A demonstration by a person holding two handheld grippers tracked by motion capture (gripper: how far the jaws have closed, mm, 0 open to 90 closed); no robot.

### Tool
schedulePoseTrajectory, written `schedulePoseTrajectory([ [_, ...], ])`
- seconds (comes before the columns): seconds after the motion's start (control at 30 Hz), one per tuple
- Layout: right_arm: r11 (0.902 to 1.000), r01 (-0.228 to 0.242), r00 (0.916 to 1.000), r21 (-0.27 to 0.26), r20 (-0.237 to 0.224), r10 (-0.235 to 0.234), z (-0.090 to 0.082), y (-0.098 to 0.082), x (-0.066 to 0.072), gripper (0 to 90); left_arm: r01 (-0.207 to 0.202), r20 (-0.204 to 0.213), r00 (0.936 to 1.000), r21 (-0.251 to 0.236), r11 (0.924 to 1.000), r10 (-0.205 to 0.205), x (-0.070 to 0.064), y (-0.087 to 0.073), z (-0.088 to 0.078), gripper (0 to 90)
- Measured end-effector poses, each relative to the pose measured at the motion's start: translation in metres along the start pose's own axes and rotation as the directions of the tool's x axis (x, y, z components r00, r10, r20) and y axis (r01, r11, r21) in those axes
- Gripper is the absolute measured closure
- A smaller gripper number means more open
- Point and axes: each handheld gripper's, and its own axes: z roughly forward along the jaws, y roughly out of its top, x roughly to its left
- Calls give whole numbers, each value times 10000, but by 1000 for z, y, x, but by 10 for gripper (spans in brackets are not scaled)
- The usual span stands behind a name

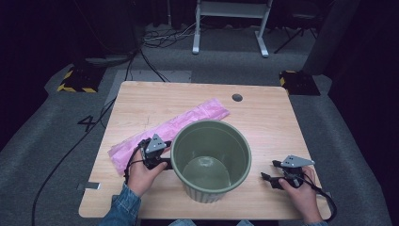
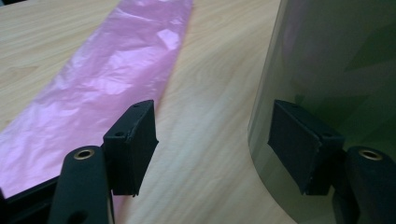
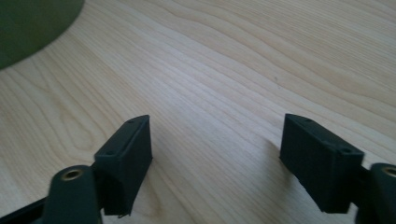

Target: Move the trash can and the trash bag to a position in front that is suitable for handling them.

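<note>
Green bucket stands mid-bench between two open tongs

Green bucket (image 1: 210,160) stands upright near the front middle of the wooden bench (image 1: 263,117), its mouth open upward. A folded pink plastic bag (image 1: 176,125) lies flat behind and to its left, running diagonally across the bench. The left tongs (image 1: 162,160) sit just beside the bucket's left wall, released; in the left gripper view one jaw lies against or just short of the wall and the other stands over the bag's edge, with bare wood between them. The right tongs (image 1: 270,176) rest to the bucket's right, apart from it, spread and holding nothing.
</note>
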Motion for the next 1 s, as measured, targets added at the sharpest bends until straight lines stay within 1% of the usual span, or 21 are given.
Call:
schedulePoseTrajectory([
  [0.03,10000,31,10000,-14,-45,-31,0,1,2,268,-168,16,9999,61,9998,167,-8,2,2,322],
  [0.07,10000,22,10000,-17,-48,-22,0,0,2,268,-168,16,9999,61,9998,167,-8,2,2,321],
  [0.1,10000,15,10000,-12,-65,-15,0,0,2,268,-346,38,9994,163,9993,345,-14,4,5,321],
  [0.2,10000,40,10000,-14,-52,-40,0,0,2,267,-366,121,9993,198,9991,363,-19,5,9,322],
  [0.23,10000,43,10000,-12,-40,-43,0,0,2,268,-449,195,9988,233,9987,445,-22,6,12,322],
  [0.27,10000,71,10000,-32,-56,-72,-1,-1,2,267,-497,477,9977,319,9983,482,-29,7,19,323],
  [0.3,10000,71,10000,-32,-56,-72,-1,-1,2,267,-497,477,9977,319,9983,482,-29,7,19,320],
  [0.37,10000,63,10000,-18,-60,-63,-1,-1,2,268,-609,761,9954,352,9975,581,-36,9,25,306],
  [0.47,10000,31,10000,-19,-63,-31,-1,-1,2,267,-680,920,9937,363,9970,644,-39,11,29,275],
  [0.5,10000,31,10000,-19,-63,-31,-1,-1,2,267,-634,820,9948,341,9974,604,-37,11,28,275],
  [0.53,10000,47,10000,-18,-55,-47,-2,-2,2,267,-651,572,9964,348,9973,630,-33,12,25,261],
  [0.57,10000,27,10000,-25,-69,-27,-2,-2,2,267,-651,572,9964,348,9973,630,-33,12,25,253],
  [0.6,10000,27,10000,-25,-69,-27,-2,-2,2,267,-644,351,9974,390,9972,630,-30,11,22,253],
  [0.63,10000,45,10000,-28,-67,-45,-2,-2,2,267,-650,130,9978,451,9969,645,-26,11,20,216],
  [0.67,10000,45,10000,-28,-67,-45,-2,-2,2,267,-530,0,9986,516,9973,531,-22,10,17,216],
  [0.7,10000,60,10000,-30,-61,-60,-2,-2,2,267,-437,-276,9986,608,9972,454,-14,9,12,183],
  [0.73,10000,60,10000,-30,-61,-60,-2,-2,2,267,-437,-276,9986,608,9972,454,-14,9,12,177],
  [0.8,10000,52,10000,-27,-62,-52,-2,-2,2,267,-428,-676,9966,724,9965,477,-6,7,8,170],
  [0.87,10000,60,10000,-31,-60,-61,-2,-2,2,267,-254,-1037,9940,807,9964,338,3,5,5,163],
  [0.97,10000,56,10000,-29,-53,-56,-2,-2,2,267,-113,-1330,9909,810,9967,220,22,1,2,165],
  [1.0,10000,56,10000,-29,-53,-56,-2,-2,2,267,-113,-1330,9909,810,9967,220,22,1,2,165],
])
